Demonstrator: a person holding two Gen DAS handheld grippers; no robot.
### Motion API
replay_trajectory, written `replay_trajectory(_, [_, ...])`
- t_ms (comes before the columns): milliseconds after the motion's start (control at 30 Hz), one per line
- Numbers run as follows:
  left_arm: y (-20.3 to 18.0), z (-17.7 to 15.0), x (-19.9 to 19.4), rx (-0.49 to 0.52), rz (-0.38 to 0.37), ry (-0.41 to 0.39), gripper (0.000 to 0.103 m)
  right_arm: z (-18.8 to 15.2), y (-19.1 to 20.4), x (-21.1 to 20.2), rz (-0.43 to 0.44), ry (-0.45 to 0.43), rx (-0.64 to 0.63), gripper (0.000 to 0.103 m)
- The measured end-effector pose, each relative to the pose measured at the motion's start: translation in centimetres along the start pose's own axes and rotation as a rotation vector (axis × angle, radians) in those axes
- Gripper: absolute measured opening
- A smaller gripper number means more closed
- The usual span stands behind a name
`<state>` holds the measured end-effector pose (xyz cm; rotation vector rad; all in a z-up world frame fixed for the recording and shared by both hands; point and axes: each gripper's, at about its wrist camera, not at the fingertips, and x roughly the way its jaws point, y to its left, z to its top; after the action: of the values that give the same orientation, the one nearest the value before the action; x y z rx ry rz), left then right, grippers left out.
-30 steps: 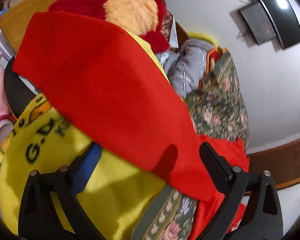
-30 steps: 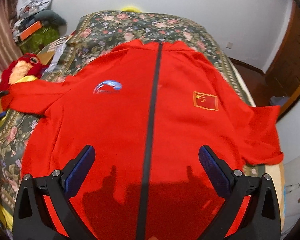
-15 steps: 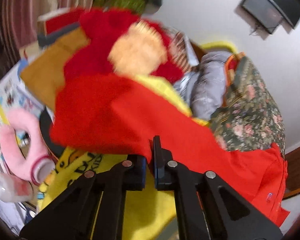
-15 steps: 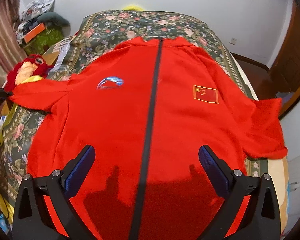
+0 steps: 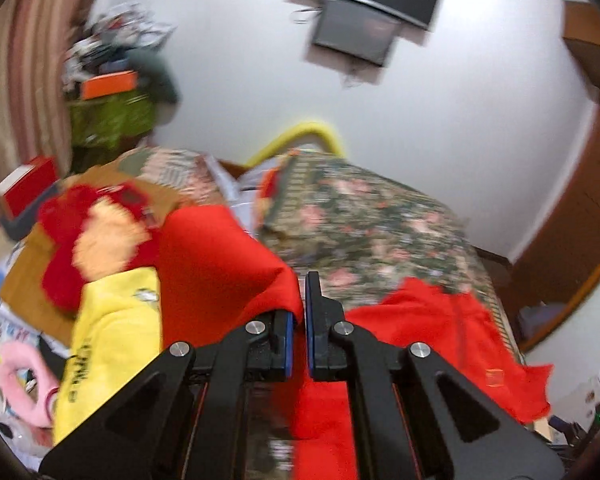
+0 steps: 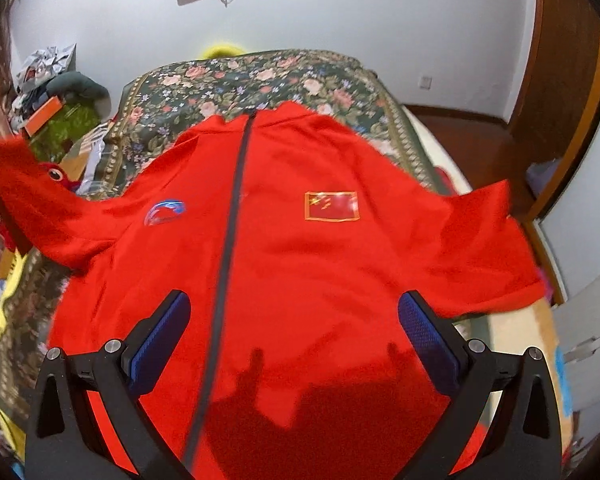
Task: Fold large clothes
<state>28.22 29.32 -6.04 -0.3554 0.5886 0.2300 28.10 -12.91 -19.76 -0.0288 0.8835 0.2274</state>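
Red jacket (image 6: 300, 248) lies front-up on the bed (image 6: 236, 80), spread over a floral bedspread. Long axis runs along the bed: collar points toward the far wall, hem toward the right camera. Dark zipper (image 6: 230, 240) runs straight down the middle, closed.

Markings on the chest: a small red flag patch with yellow border and yellow stars (image 6: 331, 206) on one side of the zipper, a blue-white swoosh logo (image 6: 165, 212) on the other. No lettering readable on either.

Sleeves stick out sideways. One sleeve (image 6: 496, 248) lies flat toward the bed's edge by the wooden door. The other sleeve (image 5: 216, 264) is raised off the bed, its edge pinched by the left hand-held gripper (image 5: 299, 320), fingers pressed together on the red cloth.

Right hand-held gripper (image 6: 294, 340) is above the lower part of the jacket, fingers spread wide, holding nothing; its shadow falls on the fabric.

Beside the bed: red-and-orange plush toy (image 5: 96, 240), yellow cloth (image 5: 116, 332) with black lettering, too blurred to read. Dark screen (image 5: 356, 30) on the wall.
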Motion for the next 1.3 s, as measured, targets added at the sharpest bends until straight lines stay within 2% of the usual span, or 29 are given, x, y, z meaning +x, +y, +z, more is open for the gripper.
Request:
replay_trajectory(100, [-5.4, -0.5, 0.5, 0.071, -0.055, -0.010, 0.004, -0.2, -0.8, -0.1, -0.014, -0.010, -0.026, 0.103])
replay_trajectory(233, [-11.7, -2.2, 2.1, 0.166, -0.104, 0.015, 0.004, -0.7, -1.7, 0.4, 0.002, -0.006, -0.033, 0.103])
replay_trajectory(467, [-21.0, -8.8, 7.6, 0.311, -0.200, 0.193, 0.004, -1.3, -3.4, 1.6, -0.007, 0.012, -0.048, 0.103])
replay_trajectory(633, [-25.0, -14.6, 10.5, 0.383, -0.247, 0.337, 0.004, -1.6, -4.9, 2.0, 0.001, 0.020, -0.021, 0.103])
replay_trajectory(733, [-26.3, -17.5, 11.4, 0.420, -0.278, 0.425, 0.004, -1.7, -5.6, 2.1, -0.002, 0.026, -0.010, 0.103])
replay_trajectory(867, [-27.1, -20.6, 11.7, 0.496, -0.266, 0.506, 0.005, -1.7, -5.8, 2.0, -0.010, 0.028, -0.004, 0.103])
replay_trajectory(967, [-26.6, -21.9, 11.6, 0.497, -0.288, 0.582, 0.017, -1.6, -5.6, 1.9, -0.015, 0.029, -0.007, 0.103])
replay_trajectory(1033, [-26.2, -22.4, 11.3, 0.493, -0.298, 0.612, 0.036, -1.4, -5.4, 1.7, -0.016, 0.028, -0.011, 0.103])
replay_trajectory(1200, [-24.0, -22.1, 8.4, 0.482, -0.282, 0.572, 0.052, -0.7, -4.0, 1.3, -0.017, 0.022, -0.052, 0.103])
replay_trajectory(1300, [-21.3, -20.6, 6.8, 0.450, -0.254, 0.522, 0.062, 0.2, -2.6, 1.1, -0.008, 0.013, -0.096, 0.103])
